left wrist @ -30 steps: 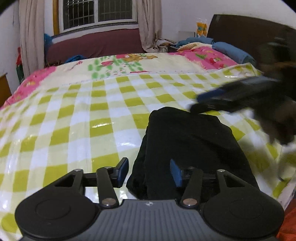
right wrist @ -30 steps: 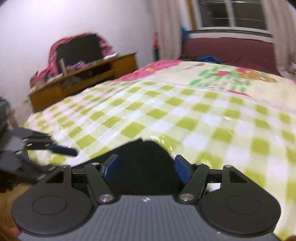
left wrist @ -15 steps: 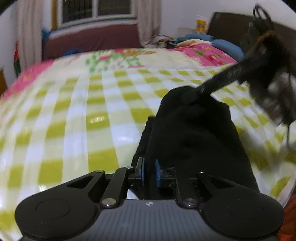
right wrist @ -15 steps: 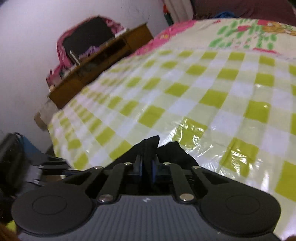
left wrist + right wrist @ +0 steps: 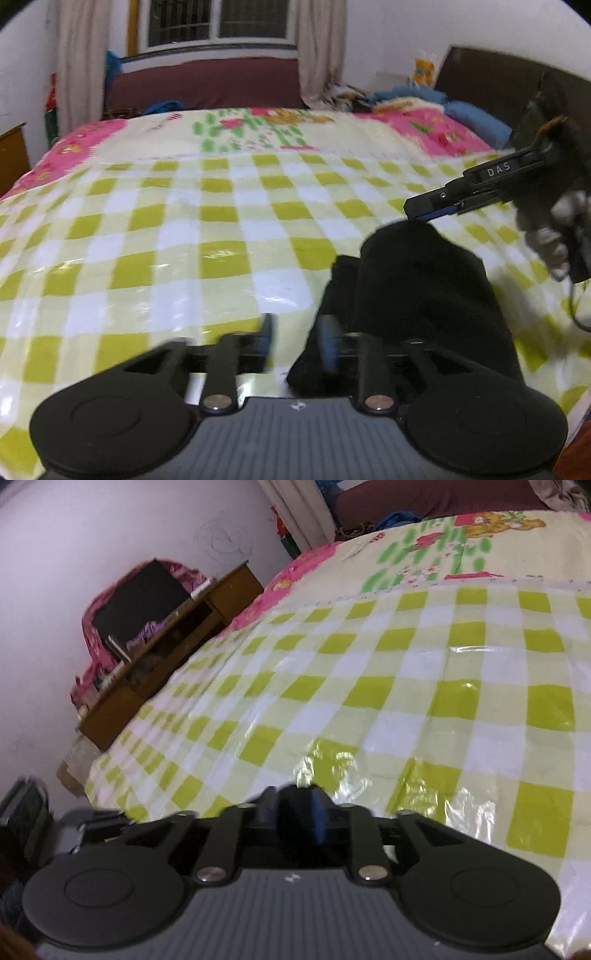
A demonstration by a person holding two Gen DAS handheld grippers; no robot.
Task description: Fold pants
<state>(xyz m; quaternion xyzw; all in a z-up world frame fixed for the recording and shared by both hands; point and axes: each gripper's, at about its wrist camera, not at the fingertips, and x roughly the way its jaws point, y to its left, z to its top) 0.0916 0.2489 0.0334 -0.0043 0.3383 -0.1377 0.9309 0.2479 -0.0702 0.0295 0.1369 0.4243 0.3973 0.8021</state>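
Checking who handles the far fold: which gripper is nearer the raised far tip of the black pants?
Right. The right gripper sits at the raised tip of the black pants; the left gripper, open, is at their near edge.

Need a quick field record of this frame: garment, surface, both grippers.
garment: black pants, folded into a narrow stack, far end bunched up
surface: bed with green-checked cover
left gripper: open, fingers astride the pants' near left edge, blurred
right gripper: at the pants' far end; fingers look close together, grip unclear
other: wooden desk beside the bed, window behind
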